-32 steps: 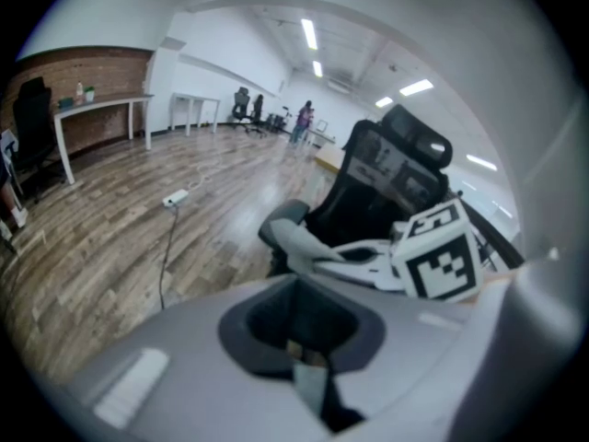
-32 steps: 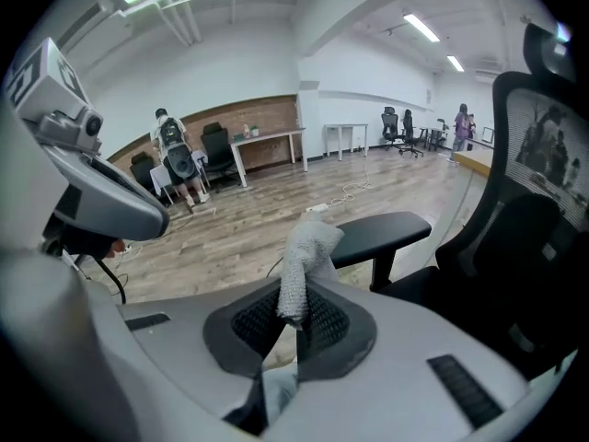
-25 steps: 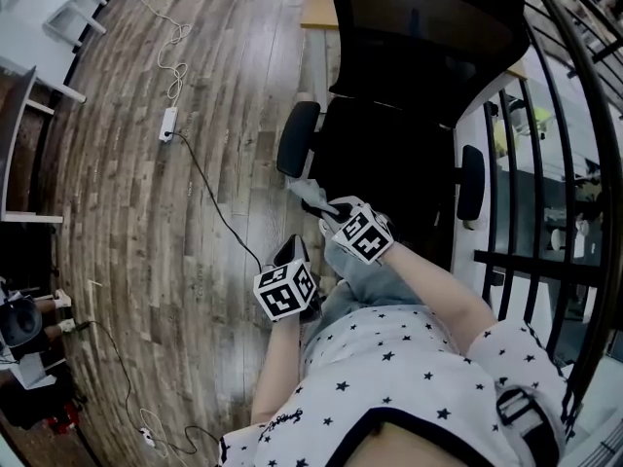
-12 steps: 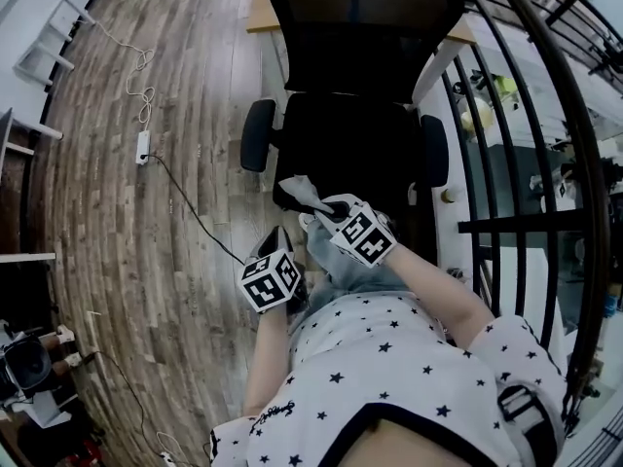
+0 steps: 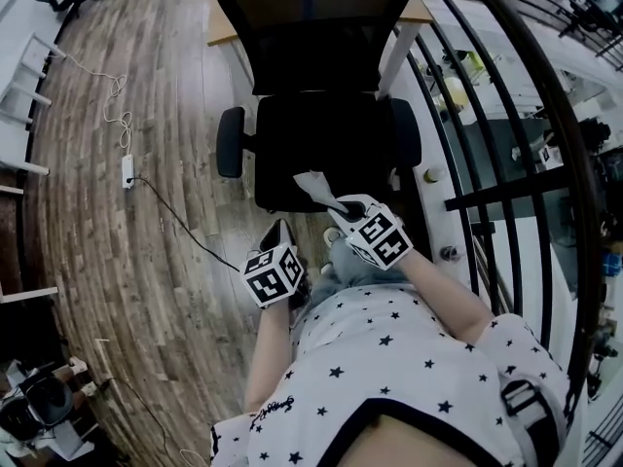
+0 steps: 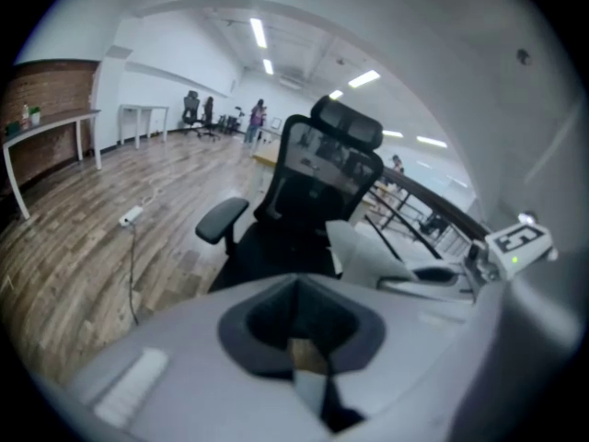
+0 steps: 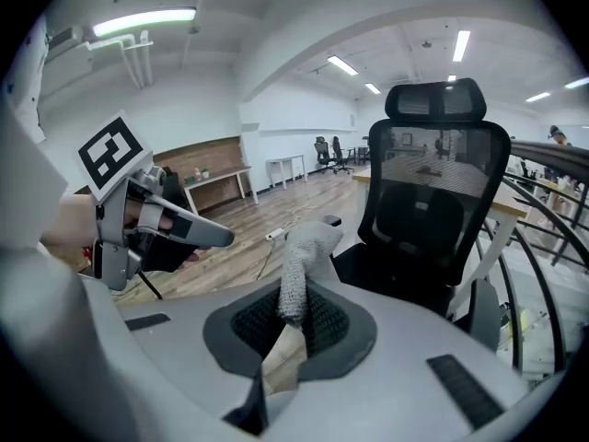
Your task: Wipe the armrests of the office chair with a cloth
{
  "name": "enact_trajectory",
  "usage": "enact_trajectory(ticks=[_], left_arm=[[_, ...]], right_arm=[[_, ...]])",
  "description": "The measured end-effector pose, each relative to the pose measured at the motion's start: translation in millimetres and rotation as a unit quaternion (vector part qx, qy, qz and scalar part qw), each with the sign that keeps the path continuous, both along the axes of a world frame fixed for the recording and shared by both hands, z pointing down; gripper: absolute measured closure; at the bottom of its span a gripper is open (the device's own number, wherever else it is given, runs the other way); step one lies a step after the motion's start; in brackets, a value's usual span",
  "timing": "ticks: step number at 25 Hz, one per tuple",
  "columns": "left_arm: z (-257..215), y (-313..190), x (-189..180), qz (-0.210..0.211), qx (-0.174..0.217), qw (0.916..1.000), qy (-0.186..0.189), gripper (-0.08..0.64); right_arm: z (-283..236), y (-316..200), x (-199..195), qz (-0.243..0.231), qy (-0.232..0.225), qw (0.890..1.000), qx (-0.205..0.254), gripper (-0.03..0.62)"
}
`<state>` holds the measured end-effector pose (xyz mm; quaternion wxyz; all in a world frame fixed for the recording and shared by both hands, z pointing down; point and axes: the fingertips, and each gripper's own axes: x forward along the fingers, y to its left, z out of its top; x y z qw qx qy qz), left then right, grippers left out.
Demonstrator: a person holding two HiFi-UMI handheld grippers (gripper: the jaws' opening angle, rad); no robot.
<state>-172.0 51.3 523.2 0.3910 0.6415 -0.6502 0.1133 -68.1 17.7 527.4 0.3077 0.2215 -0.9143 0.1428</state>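
Cloth (image 7: 299, 251), grey and knitted, is standing up out of the right gripper (image 7: 291, 319). The jaws are clamping its lower end, and its free end is flopping toward the office chair (image 5: 326, 134).

- **Right arm:** the bare forearm (image 5: 443, 295) is reaching forward from the lower right, with the marker cube (image 5: 378, 236) facing up. The gripper is holding the cloth over the front edge of the black seat.
- **Armrests:** the armrest on the person's left (image 5: 231, 142) and the armrest on the person's right (image 5: 405, 134) are both lying apart from the cloth.
- **Left arm:** the left gripper (image 7: 225, 238) is being held lower and nearer the body, beside the star-patterned shirt (image 5: 389, 358). It is pointing forward over the wooden floor (image 5: 146, 261). Its jaws are pressing together into one tapered tip with nothing between them.
- **Surroundings:**
  - A black railing (image 5: 487, 193) is running along the person's right.
  - A power strip (image 5: 127, 171) is lying on the floor with its cable trailing.
  - A tan desk top (image 5: 226, 29) is showing behind the backrest.

Hard to make out:
- Whether the cloth is touching the seat cannot be told.
- The seat is covering the chair's base in the head view.
- The left gripper's own view is going soft and blurred around its jaws.
- In that view the right gripper is covering the far armrest.
- The figures deep in the hall are showing too small to describe.
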Motion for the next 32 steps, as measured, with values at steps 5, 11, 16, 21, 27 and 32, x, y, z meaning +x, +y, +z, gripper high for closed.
enact_trajectory(ticks=[5, 11, 16, 21, 27, 32], left_arm=[[-8, -11, 19, 0.029, 0.006, 0.9996, -0.003, 0.555], [-8, -31, 37, 0.055, 0.003, 0.9984, -0.009, 0.555], [-2, -52, 63, 0.065, -0.002, 0.9978, -0.007, 0.555], [-1, -73, 88, 0.075, -0.005, 0.9972, -0.007, 0.555], [2, -101, 104, 0.073, -0.006, 0.9973, -0.009, 0.555], [2, -122, 115, 0.071, -0.010, 0.9974, -0.010, 0.555]], right_arm=[[-3, -9, 29, 0.042, -0.002, 0.999, -0.002, 0.561], [-7, -31, 58, 0.082, -0.006, 0.997, 0.003, 0.561], [-6, -54, 89, 0.101, -0.006, 0.995, 0.006, 0.561], [-6, -78, 114, 0.105, -0.005, 0.994, 0.009, 0.561], [-8, -113, 132, 0.104, -0.008, 0.994, 0.016, 0.561], [-8, -142, 146, 0.103, -0.005, 0.995, 0.020, 0.561]])
